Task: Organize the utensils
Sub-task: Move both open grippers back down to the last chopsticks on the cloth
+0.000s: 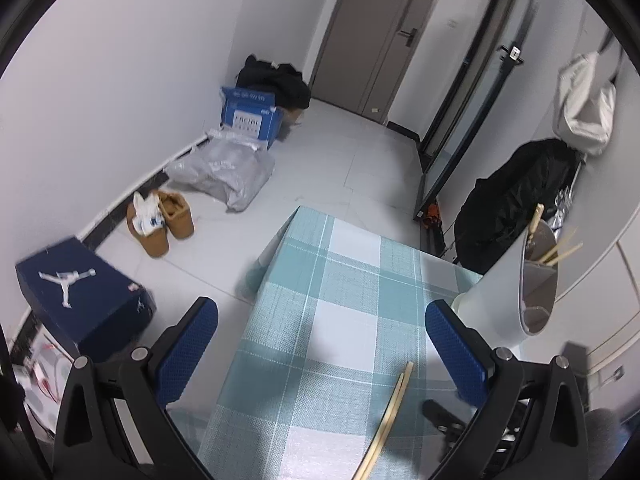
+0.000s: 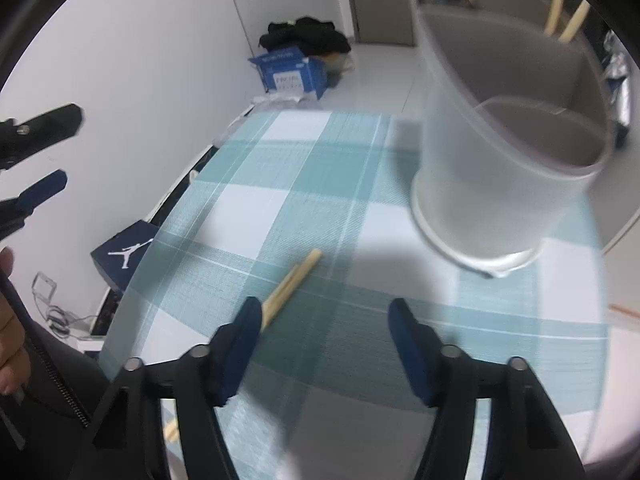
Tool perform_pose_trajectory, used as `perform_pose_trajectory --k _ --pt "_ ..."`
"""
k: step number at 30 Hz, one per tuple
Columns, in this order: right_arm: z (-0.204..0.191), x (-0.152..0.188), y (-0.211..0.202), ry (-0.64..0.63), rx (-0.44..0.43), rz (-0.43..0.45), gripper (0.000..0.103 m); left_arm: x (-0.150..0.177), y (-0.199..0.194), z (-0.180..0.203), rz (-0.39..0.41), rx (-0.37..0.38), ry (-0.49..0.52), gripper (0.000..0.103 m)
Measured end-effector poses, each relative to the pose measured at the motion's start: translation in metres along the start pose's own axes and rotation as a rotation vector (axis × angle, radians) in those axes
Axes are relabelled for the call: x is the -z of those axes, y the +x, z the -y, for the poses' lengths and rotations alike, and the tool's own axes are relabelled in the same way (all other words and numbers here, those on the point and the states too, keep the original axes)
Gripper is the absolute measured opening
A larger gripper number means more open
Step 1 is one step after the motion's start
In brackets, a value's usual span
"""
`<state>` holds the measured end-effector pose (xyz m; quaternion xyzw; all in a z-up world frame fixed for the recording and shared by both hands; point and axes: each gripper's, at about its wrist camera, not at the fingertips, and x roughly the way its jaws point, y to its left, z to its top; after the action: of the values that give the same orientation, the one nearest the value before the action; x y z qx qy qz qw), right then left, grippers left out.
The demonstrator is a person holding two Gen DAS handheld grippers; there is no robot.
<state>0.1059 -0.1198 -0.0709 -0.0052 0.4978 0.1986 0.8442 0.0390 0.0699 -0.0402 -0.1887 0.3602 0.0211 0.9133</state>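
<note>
A pair of wooden chopsticks [image 2: 294,280] lies slanted on the teal checked tablecloth [image 2: 304,152]. My right gripper [image 2: 326,310] hovers over the cloth with its jaws apart; its left finger crosses over the chopsticks and nothing sits between the pads. A white divided utensil holder [image 2: 500,160] stands to the right with several chopsticks [image 2: 568,20] in its far compartment. My left gripper [image 1: 320,312] is open and empty above the table's left part. The left wrist view shows the lying chopsticks [image 1: 394,412] at the bottom and the holder [image 1: 516,284] at right.
The table's left edge [image 1: 264,280] drops to a tiled floor. Down there sit a dark blue shoebox [image 1: 80,292], brown boots [image 1: 164,224], a grey bag [image 1: 224,172] and a blue carton [image 1: 250,116]. A person's hand [image 2: 8,320] shows at left.
</note>
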Motion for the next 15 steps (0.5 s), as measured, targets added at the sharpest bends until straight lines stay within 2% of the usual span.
perform_pose_trajectory --k 2,6,9,12,13,15 --pt "-0.001 -0.002 0.012 0.016 -0.005 -0.031 0.046 -0.001 0.002 -0.003 -0.008 0.003 -0.015 0.102" --pt "-0.008 -0.004 0.026 0.002 0.011 -0.06 0.043 -0.002 0.003 -0.005 -0.016 -0.004 -0.026 0.102" --pt "-0.019 -0.006 0.031 -0.03 0.063 -0.043 0.041 -0.002 0.006 -0.008 -0.032 0.004 -0.038 0.102" --pt "-0.025 -0.008 0.033 -0.058 0.111 -0.045 0.031 -0.003 0.006 -0.011 -0.039 0.008 -0.05 0.102" --pt "-0.026 -0.008 0.033 -0.059 0.104 -0.05 0.025 -0.004 0.006 -0.012 -0.04 0.009 -0.055 0.102" --pt "-0.025 -0.009 0.032 -0.051 0.099 -0.063 0.022 -0.004 0.005 -0.013 -0.041 0.007 -0.064 0.102"
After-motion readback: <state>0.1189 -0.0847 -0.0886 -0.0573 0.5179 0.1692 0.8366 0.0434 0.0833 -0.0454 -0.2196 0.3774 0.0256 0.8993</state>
